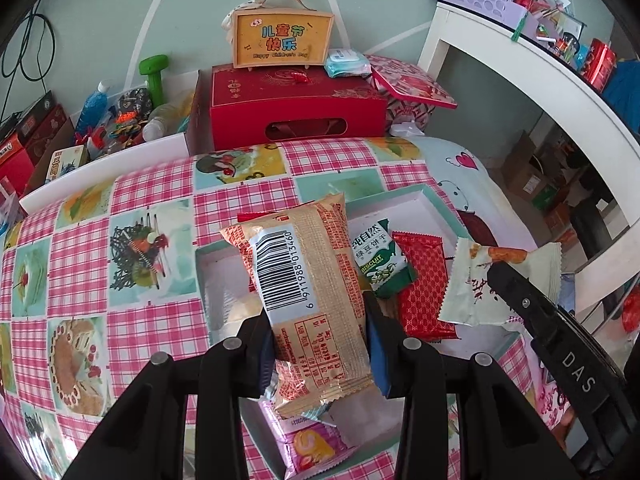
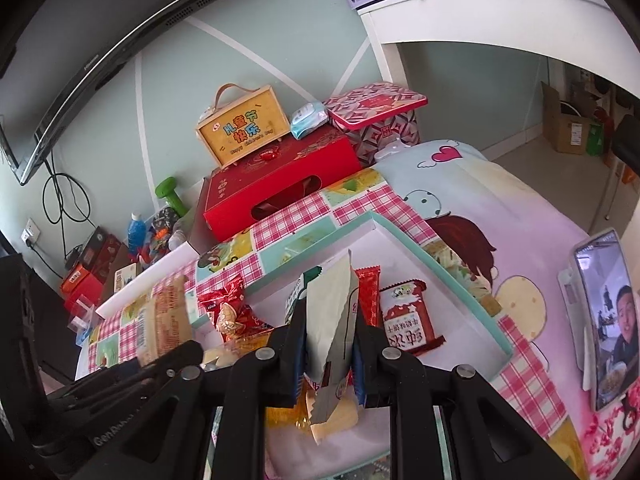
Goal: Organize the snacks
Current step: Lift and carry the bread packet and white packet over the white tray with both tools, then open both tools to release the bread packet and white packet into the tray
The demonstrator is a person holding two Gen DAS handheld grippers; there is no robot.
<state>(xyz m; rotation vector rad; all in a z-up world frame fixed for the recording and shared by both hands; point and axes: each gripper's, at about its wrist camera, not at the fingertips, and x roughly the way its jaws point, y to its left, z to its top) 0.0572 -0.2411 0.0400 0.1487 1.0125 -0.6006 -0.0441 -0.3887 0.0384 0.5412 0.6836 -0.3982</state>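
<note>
A pink checked tablecloth [image 1: 152, 184] covers the table, and on it lies a shallow white tray with a teal rim [image 2: 448, 268], filling the middle of both views. At twelve o'clock beyond the table stands a red gift box [image 1: 288, 100] with a yellow handled case [image 1: 282, 42] on top. The left gripper [image 1: 320, 332] is clamped on a tan barcode snack packet [image 1: 304, 276], held above the tray. At three o'clock from it, the right gripper [image 2: 328, 344] pinches a pale green packet [image 2: 332, 312] edge-on, its jaws fully closed on the thin wrapper. Inside the tray lie a red patterned packet [image 1: 424, 280] and, at its ten o'clock, a small green biscuit pack [image 1: 380, 260].
</note>
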